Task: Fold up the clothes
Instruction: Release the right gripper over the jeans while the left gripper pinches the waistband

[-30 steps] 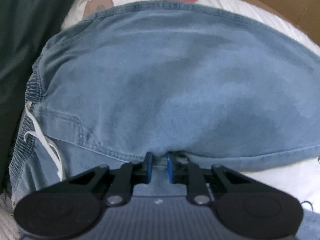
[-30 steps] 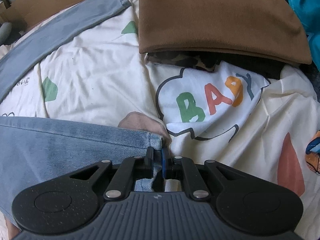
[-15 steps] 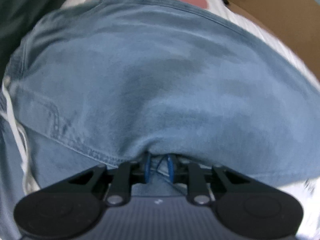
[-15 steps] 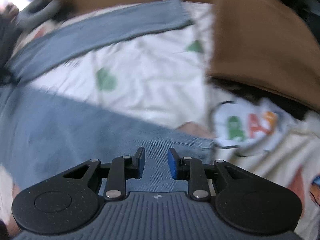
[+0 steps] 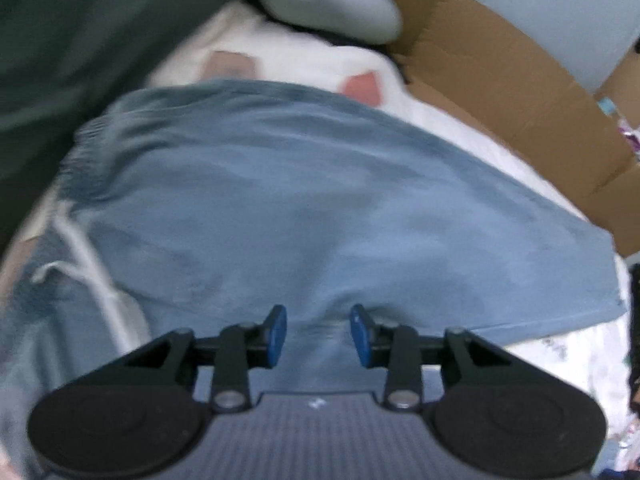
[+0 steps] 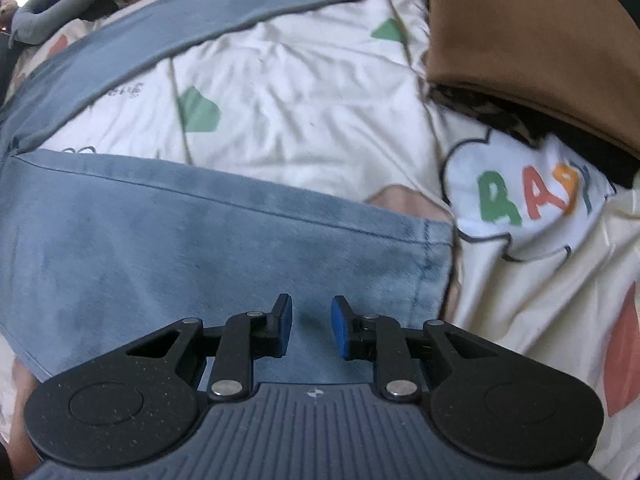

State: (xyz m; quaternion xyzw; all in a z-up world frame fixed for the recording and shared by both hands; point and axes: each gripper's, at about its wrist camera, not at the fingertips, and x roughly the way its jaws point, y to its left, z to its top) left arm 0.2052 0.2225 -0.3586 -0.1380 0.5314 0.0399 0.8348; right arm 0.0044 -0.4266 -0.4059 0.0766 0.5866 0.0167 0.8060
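Jeans (image 6: 224, 248) flat on bed (image 6: 304, 104), long axis 9-to-3 | hem at 1 o'clock of right gripper (image 6: 311, 330) | left gripper (image 5: 318, 334) and right both parted, empty

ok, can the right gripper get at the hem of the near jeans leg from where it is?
Probably yes. The right gripper is open over the jeans, and the hem lies flat just to its right, nothing covering it.

My right gripper (image 6: 311, 326) is open, jaws apart over the blue denim trouser leg (image 6: 192, 248), nothing clamped. Leg lies flat on the printed bedsheet (image 6: 304, 96), hem near the "BABY" print (image 6: 532, 196). Folded brown garment (image 6: 536, 40) sits top right.
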